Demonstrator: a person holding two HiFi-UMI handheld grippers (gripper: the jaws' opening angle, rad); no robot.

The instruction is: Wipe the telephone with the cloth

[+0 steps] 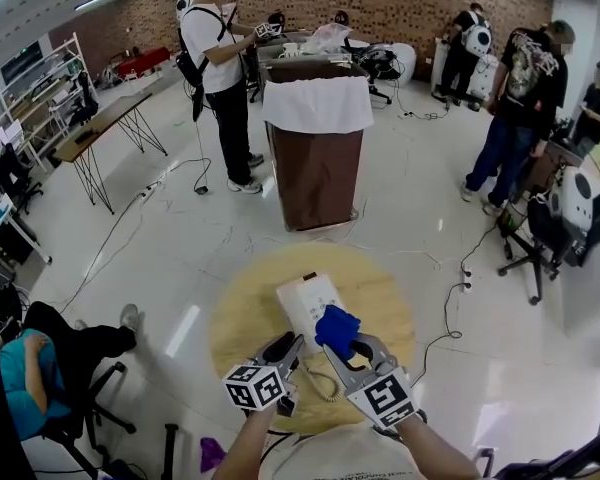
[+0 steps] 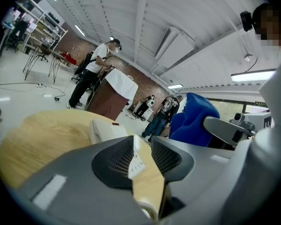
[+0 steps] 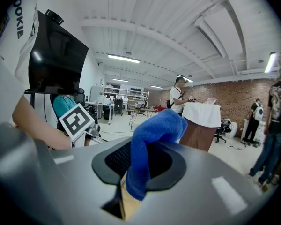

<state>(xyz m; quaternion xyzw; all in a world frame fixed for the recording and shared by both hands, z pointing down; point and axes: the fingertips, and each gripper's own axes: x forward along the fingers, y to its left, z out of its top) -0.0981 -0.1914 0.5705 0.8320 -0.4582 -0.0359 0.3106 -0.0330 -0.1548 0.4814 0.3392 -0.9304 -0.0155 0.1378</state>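
Observation:
A white telephone (image 1: 305, 301) lies on the round wooden table (image 1: 240, 308), its coiled cord (image 1: 330, 383) trailing toward me. My right gripper (image 1: 342, 346) hovers at the phone's near right corner, shut on a blue cloth (image 1: 336, 329). In the right gripper view the blue cloth (image 3: 147, 144) hangs bunched out of the right gripper (image 3: 136, 172). My left gripper (image 1: 283, 351) sits at the phone's near left edge. In the left gripper view the left gripper (image 2: 141, 158) stands open, and a strip of the telephone (image 2: 103, 130) with small buttons shows through the gap, untouched.
A brown bin with a white liner (image 1: 316, 143) stands beyond the table. Several people stand around the room and one sits at the near left (image 1: 40, 368). Cables cross the floor; an office chair (image 1: 540, 238) is at the right, a desk (image 1: 100, 128) at the far left.

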